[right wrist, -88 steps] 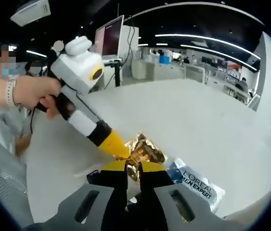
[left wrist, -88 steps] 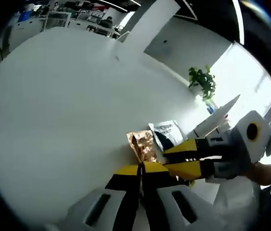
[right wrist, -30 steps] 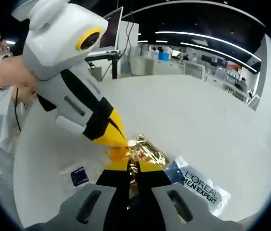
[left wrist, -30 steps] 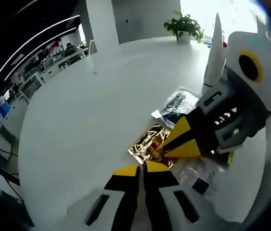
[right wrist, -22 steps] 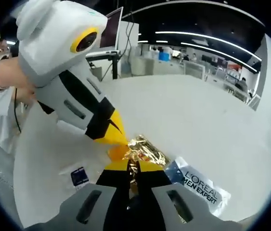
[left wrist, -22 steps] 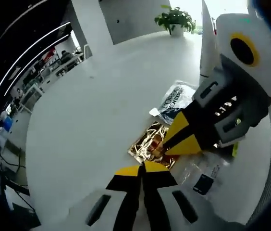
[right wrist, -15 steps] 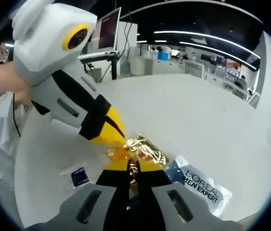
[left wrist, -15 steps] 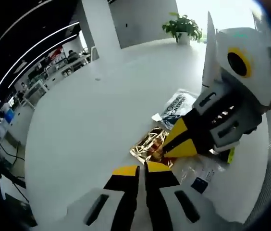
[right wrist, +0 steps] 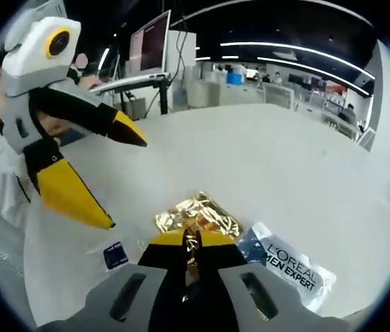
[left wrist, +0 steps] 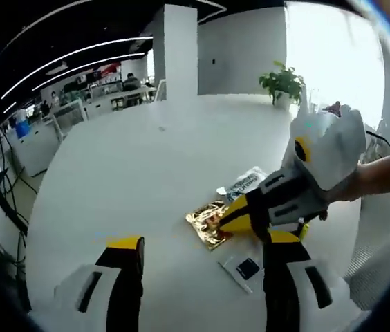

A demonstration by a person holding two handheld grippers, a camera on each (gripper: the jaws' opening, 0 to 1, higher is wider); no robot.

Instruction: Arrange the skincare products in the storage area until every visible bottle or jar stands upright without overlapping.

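Crinkled glossy gold foil sachet (right wrist: pixel 196 216) lies on a smooth matt white table (right wrist: pixel 264 166).

I see a broad white round-edged table (left wrist: pixel 126 173) in an open-plan office. Beyond its far edge in the left gripper view stands a square white pillar (left wrist: pixel 180 52), and a green potted plant (left wrist: pixel 283 83) sits beside a bright, washed-out window (left wrist: pixel 333 62). Long ceiling light strips (right wrist: pixel 299 52) run across a dark ceiling. In the right gripper view, a monitor on a stand (right wrist: pixel 148 48) rises past the table's far-left edge, with white desks (right wrist: pixel 250 93) behind.
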